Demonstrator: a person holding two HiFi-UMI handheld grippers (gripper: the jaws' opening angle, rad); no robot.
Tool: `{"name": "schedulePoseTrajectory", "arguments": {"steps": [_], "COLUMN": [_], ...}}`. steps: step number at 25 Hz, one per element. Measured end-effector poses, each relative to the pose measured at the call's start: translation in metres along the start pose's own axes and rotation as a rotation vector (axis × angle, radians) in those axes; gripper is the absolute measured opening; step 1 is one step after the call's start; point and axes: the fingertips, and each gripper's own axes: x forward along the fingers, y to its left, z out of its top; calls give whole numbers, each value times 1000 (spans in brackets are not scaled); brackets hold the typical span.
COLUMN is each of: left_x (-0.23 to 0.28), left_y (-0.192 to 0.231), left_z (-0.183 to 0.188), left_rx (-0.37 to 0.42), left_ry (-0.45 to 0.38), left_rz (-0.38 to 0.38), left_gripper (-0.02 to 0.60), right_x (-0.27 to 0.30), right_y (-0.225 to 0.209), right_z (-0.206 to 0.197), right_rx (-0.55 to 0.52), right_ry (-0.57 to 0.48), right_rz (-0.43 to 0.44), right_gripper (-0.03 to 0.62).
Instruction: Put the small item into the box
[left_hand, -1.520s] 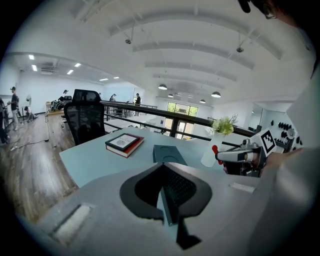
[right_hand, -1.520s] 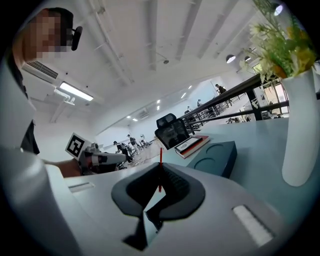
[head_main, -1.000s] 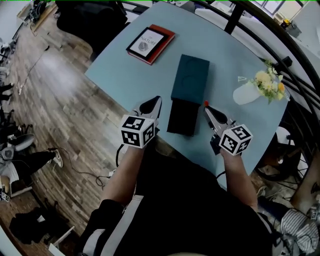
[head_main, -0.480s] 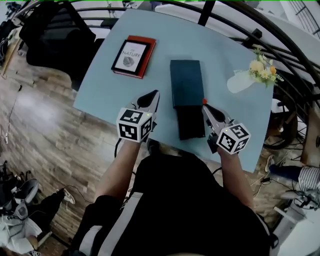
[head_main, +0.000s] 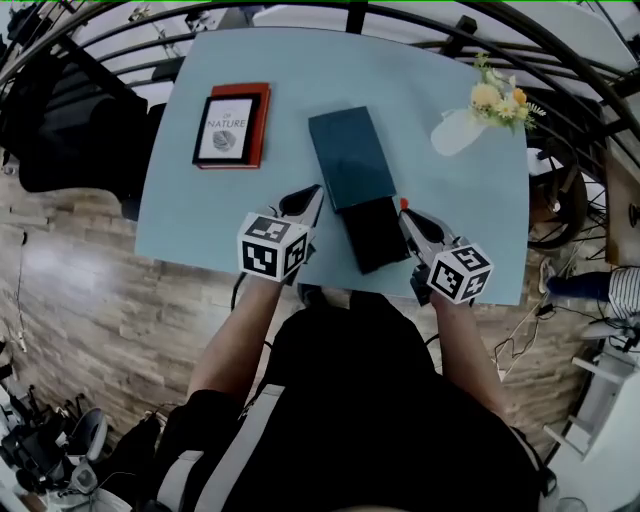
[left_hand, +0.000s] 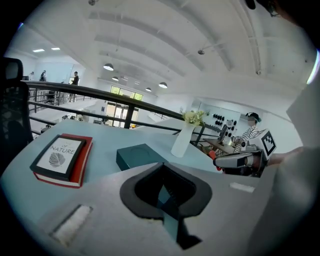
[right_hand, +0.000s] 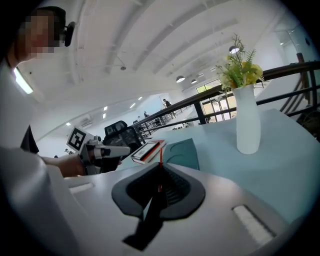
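My left gripper (head_main: 313, 193) is clenched empty; my right gripper (head_main: 404, 212) pinches a red item (head_main: 403, 203). Between them the box (head_main: 350, 158) lies on the blue table (head_main: 470, 205); wood floor (head_main: 70, 290) left, railing (left_hand: 100, 93) far.

The bench (head_main: 450, 220) has a smooth, matt light-blue top. The box (head_main: 350, 158) looks like matt dark-teal card, and its inner tray (head_main: 375, 235) is matt black. The book (head_main: 231, 126) has a smooth red cover. The vase (head_main: 455, 132) is smooth and white. The floor (head_main: 70, 290) is grained wood plank.
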Motion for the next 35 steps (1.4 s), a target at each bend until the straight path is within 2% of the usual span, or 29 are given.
{"name": "schedulePoseTrajectory", "arguments": {"steps": [7,17,25,35], "left_x": [31,41,33,18], "left_y": [-25,-21,-22,-19], "left_z": [-18,-45,-59,-63], "left_rx": [-4,-25,-67,-115], "left_ry": [61,102,90,63], "left_rz": [-23,-5,16,34], "left_gripper": [15,15,15,14], "right_x": [2,27,34,42], "right_y": [-27,-30,-33,-36], "right_z": [-32,-92,-124,-146], "right_rx": [30,20,-12,-132], "right_ry": [97,299,432,574], "right_rz": [-4,2,-21,-70], "right_gripper": [14,14,14,14]}}
